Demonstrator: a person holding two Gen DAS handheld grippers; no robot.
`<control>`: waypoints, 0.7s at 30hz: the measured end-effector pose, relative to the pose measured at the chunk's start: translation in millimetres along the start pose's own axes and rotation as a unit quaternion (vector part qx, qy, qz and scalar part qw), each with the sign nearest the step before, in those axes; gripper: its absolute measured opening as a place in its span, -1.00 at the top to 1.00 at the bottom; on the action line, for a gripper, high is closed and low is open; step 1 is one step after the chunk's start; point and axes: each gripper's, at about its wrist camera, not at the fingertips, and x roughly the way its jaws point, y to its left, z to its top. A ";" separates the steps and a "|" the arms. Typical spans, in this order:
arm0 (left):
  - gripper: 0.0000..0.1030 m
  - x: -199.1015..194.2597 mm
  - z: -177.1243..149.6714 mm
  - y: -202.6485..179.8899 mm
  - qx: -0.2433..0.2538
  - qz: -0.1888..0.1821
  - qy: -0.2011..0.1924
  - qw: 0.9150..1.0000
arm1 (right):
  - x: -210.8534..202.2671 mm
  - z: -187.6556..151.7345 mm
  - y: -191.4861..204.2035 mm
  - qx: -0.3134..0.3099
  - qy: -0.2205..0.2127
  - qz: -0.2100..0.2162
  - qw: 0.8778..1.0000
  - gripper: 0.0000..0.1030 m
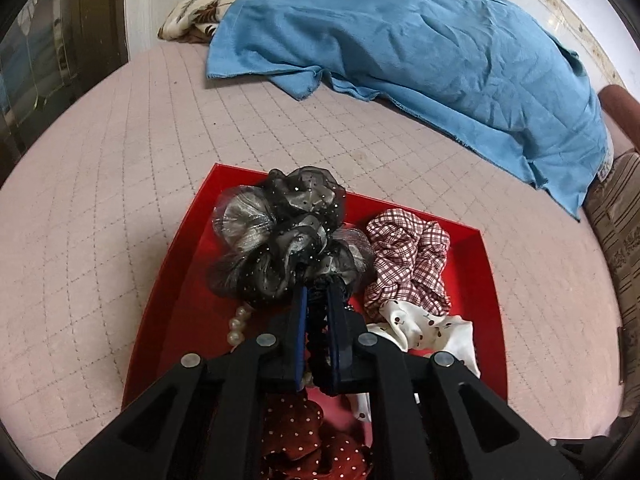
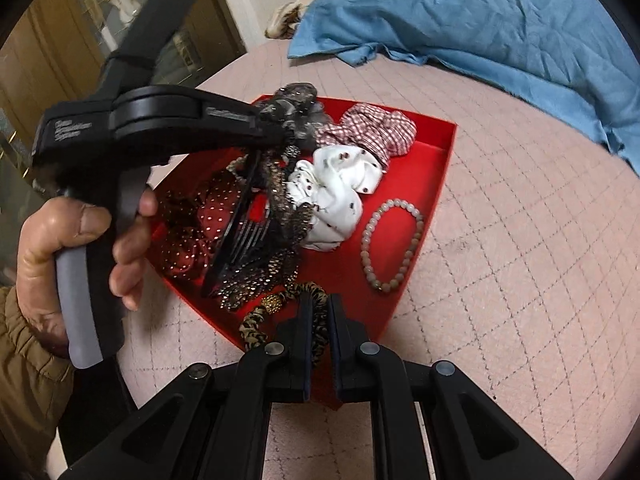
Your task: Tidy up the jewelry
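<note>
A red tray (image 2: pixel 430 184) sits on the pink quilted bedcover (image 1: pixel 100 220), crowded with hair things. From the right wrist view, a plaid scrunchie (image 2: pixel 372 128) lies toward twelve o'clock in the tray, a white cherry-print scrunchie (image 2: pixel 336 192) just below it and touching it, a pale bead bracelet (image 2: pixel 394 242) at three o'clock on bare red floor, and a red dotted scrunchie (image 2: pixel 200 224) at nine o'clock. A black hair comb (image 2: pixel 240 236) with beaded lace lies slanted across the middle, partly covering the dotted one. A rumpled blue cloth (image 1: pixel 420 52) fills the bed beyond, well apart from the tray.

The left gripper (image 1: pixel 316 300) angles steeply down, its jaws pinching the edge of a black-and-grey organza scrunchie (image 1: pixel 280 236) over the tray's far left part; a pearl strand (image 1: pixel 238 328) peeks out beside it. The left hand (image 2: pixel 68 248) wraps the handle, a tan sleeve (image 2: pixel 24 360) at the wrist.

The right gripper (image 2: pixel 320 316) also tilts down, pressed onto a leopard-print hair tie (image 2: pixel 316 296) at the tray's near corner, at six o'clock.
</note>
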 end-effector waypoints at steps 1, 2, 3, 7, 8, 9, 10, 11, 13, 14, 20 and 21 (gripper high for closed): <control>0.77 -1.1 -0.5 -0.3 0.001 0.003 0.000 1.000 | -1.2 -0.4 2.0 -0.006 -0.001 -0.002 1.000 0.79; 0.62 -3.5 -1.3 -0.5 0.001 0.006 -0.002 1.000 | -3.0 -1.0 4.4 -0.013 -0.004 -0.005 1.000 0.67; 0.40 -7.0 -2.3 -0.2 0.001 0.009 -0.005 1.000 | -5.3 -1.7 6.5 -0.018 -0.008 -0.006 1.000 0.44; 0.00 -29.5 -5.2 -2.2 0.000 0.031 -0.039 0.999 | -17.5 -5.2 12.4 -0.034 -0.033 -0.013 0.999 0.03; -0.06 -37.4 -6.4 -2.8 -0.002 0.039 -0.047 0.998 | -20.3 -6.3 13.3 -0.037 -0.036 -0.014 0.999 0.03; -0.09 -43.0 -6.9 -3.0 -0.003 0.045 -0.054 0.998 | -23.9 -7.6 14.8 -0.041 -0.039 -0.015 0.998 0.03; -0.10 -49.6 -7.9 -3.2 -0.004 0.053 -0.061 0.997 | -27.5 -9.2 16.2 -0.043 -0.042 -0.015 0.998 0.03; -0.14 -56.8 -9.6 -4.2 -0.004 0.066 -0.070 0.995 | -31.4 -11.0 17.0 -0.046 -0.046 -0.016 0.998 0.03; -0.23 -71.6 -14.1 -7.1 -0.001 0.097 -0.090 0.991 | -40.3 -17.2 18.3 -0.049 -0.054 -0.019 0.997 0.00; -0.28 -80.3 -17.5 -9.3 0.003 0.112 -0.103 0.988 | -43.3 -19.9 18.7 -0.049 -0.056 -0.020 0.997 -0.05; -0.80 -140.4 -43.2 -29.1 0.017 0.190 -0.205 0.960 | -66.7 -39.8 10.2 -0.035 -0.067 -0.033 0.997 -0.13; -0.83 -149.0 -46.6 -31.8 0.018 0.197 -0.218 0.955 | -69.2 -41.6 7.4 -0.032 -0.068 -0.034 0.997 -0.13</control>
